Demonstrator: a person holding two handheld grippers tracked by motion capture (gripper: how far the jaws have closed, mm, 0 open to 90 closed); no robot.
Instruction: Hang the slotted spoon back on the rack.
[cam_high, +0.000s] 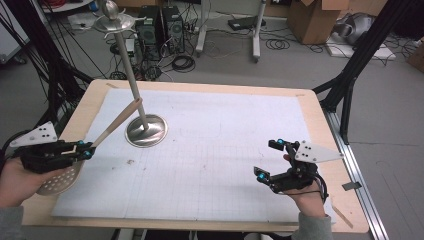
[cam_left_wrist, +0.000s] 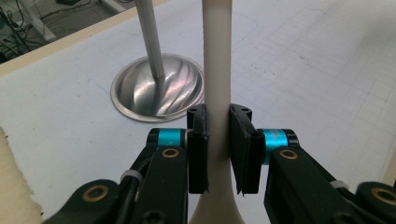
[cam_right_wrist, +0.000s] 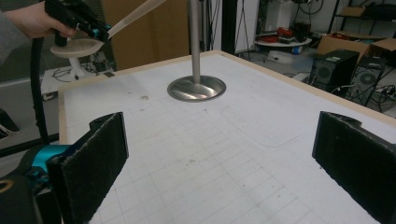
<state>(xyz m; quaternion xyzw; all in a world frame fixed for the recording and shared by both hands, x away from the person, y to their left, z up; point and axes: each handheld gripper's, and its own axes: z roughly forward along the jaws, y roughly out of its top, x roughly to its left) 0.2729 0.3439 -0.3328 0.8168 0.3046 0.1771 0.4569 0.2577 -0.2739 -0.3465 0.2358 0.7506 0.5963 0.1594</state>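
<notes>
White gridded surface (cam_high: 210, 165) first, then the tall silver metal stand with its round dished base (cam_high: 146, 131). The cream perforated skimmer spoon (cam_high: 112, 127) is already picked up, handle tip near the stand's pole, probably headed for hanging, not yet done. Left gripper (cam_left_wrist: 218, 140) fingers clamp its handle; right gripper (cam_high: 272, 161) hangs wide, holding nothing.

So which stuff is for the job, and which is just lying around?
For the job:
- beige slotted spoon, handle clamped in the left gripper
- metal stand with its tall pole, next to the spoon's handle tip

Just lying about:
- right gripper, jaws open, holding nothing
- cardboard boxes on the floor
- black computer towers and cables behind the table
</notes>
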